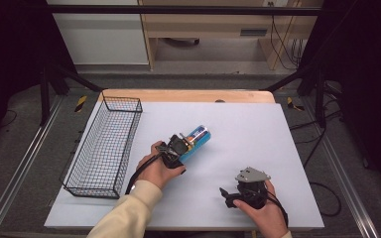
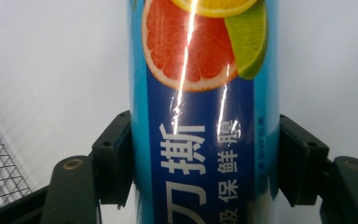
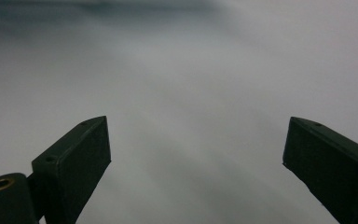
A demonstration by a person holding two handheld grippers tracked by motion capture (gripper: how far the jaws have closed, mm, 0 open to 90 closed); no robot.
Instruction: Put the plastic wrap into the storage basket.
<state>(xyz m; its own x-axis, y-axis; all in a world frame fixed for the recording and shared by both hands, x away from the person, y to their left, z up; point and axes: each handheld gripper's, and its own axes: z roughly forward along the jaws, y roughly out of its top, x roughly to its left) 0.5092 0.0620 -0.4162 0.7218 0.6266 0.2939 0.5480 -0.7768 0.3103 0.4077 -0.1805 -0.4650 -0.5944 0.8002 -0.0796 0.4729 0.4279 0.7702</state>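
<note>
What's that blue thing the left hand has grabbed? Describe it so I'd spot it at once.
On the white table, just right of the wire basket, the left gripper is shut on a blue tube. It is the table's one colourful thing, a glossy roll printed with grapefruit, lime and white Chinese characters.

Your blue tube (image 2: pixel 200 140) carries a pink grapefruit slice, green lime wedge and white lettering. Your basket (image 1: pixel 104 148) is black wire mesh. Your table (image 1: pixel 248 144) is plain pale grey.
</note>
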